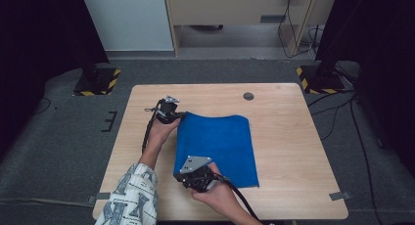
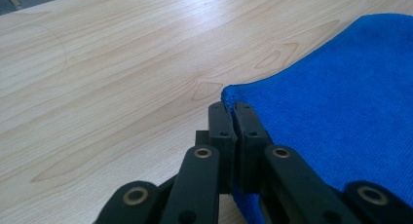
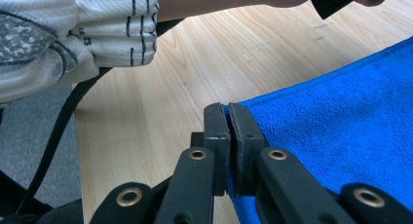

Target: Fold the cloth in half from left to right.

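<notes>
High view: one light wooden bench (image 1: 293,137), squarish, standing on grey carpet; one blue cloth (image 1: 218,146) lying on it a little left of centre, its far edge slightly humped. Left gripper (image 1: 180,115) at the cloth's 11 o'clock corner, held in the left hand (image 1: 160,131), patterned sleeve (image 1: 129,195) entering from 7 o'clock. Right gripper (image 1: 182,170) at the cloth's 7 o'clock corner, grey three-cornered plate on top, held in the right hand (image 1: 218,195) with a black cable trailing toward 5 o'clock. One round dark grommet (image 1: 248,96) in the bench near its far edge, at 12 o'clock from the cloth and apart from it. Two yellow-and-black striped stand bases (image 1: 97,81) on the floor at 10 and 2 o'clock. Left gripper view: left gripper (image 2: 234,109) with fingers (image 2: 220,124) closed tight on the corner of the blue cloth (image 2: 341,112), which spreads away toward 2 o'clock; bare bench (image 2: 122,78) grain from 9 to 12 o'clock. Right gripper view: right gripper (image 3: 228,109) with fingers (image 3: 215,126) pinched together on a cloth corner, a thin blue edge between them; blue cloth (image 3: 341,121) extends toward 3 o'clock; bench (image 3: 160,102) beyond; patterned sleeve (image 3: 73,29) at 10 o'clock; black cable (image 3: 53,136) hanging past the bench edge at 8 o'clock.
</notes>
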